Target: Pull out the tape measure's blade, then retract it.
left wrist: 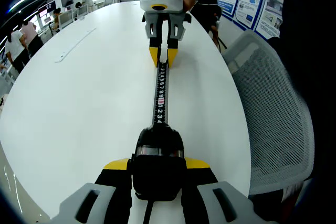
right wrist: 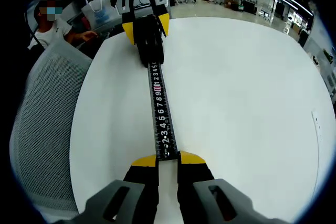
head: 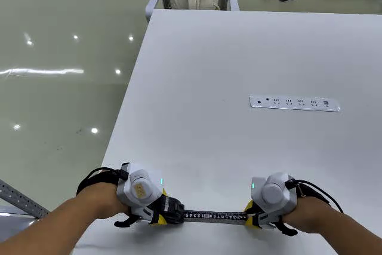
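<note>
The tape case (left wrist: 157, 162) sits at the near edge of the table (head: 239, 58), at 6 o'clock in the head view. The left gripper (head: 166, 213) is clamped across its flat sides. The blade (left wrist: 160, 90) is drawn out a short way and runs flat along the table from the case toward 3 o'clock. Its numbered face is up. The right gripper (right wrist: 168, 161) is closed on the blade's tip.

The case looks hard, compact and smooth, so a grip across its broad sides should hold best. The blade is thin spring steel, probably stiff along its curve but apt to kink if twisted. The tip is the sensible hold. The spring will likely pull back, so letting it in slowly would spare the tip.

A power strip (head: 294, 103) lies well apart at 1 o'clock.
</note>
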`<state>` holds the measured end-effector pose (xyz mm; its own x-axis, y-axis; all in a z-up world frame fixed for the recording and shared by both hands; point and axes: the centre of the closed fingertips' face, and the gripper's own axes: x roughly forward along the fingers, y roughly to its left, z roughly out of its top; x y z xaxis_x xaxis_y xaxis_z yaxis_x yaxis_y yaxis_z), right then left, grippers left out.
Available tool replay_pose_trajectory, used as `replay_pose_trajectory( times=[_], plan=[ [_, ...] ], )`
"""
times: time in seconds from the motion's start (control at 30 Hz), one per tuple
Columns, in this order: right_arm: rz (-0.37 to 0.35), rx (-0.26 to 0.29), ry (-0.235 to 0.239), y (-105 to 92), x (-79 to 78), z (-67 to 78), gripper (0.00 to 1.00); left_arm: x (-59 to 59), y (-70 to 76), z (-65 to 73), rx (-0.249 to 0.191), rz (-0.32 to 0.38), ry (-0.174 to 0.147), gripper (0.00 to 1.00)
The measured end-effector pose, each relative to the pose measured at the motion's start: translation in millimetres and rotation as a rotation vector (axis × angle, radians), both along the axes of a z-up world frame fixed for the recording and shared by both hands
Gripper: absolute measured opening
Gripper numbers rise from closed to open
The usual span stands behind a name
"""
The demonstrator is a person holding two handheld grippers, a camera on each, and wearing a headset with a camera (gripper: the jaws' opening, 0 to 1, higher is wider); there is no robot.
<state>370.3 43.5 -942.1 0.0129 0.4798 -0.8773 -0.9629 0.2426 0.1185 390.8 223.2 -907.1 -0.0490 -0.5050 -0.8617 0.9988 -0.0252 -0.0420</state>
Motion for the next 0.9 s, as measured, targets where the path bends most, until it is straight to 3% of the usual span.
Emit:
replay_pose_trajectory(
  times=[0.9],
  plan=[
    [-0.008, -0.012, -0.001, -15.3, -0.9, 2.3, 0.11, -0.1, 0.4, 0.8, 0.007, -0.004, 0.002, 0.33]
  ],
)
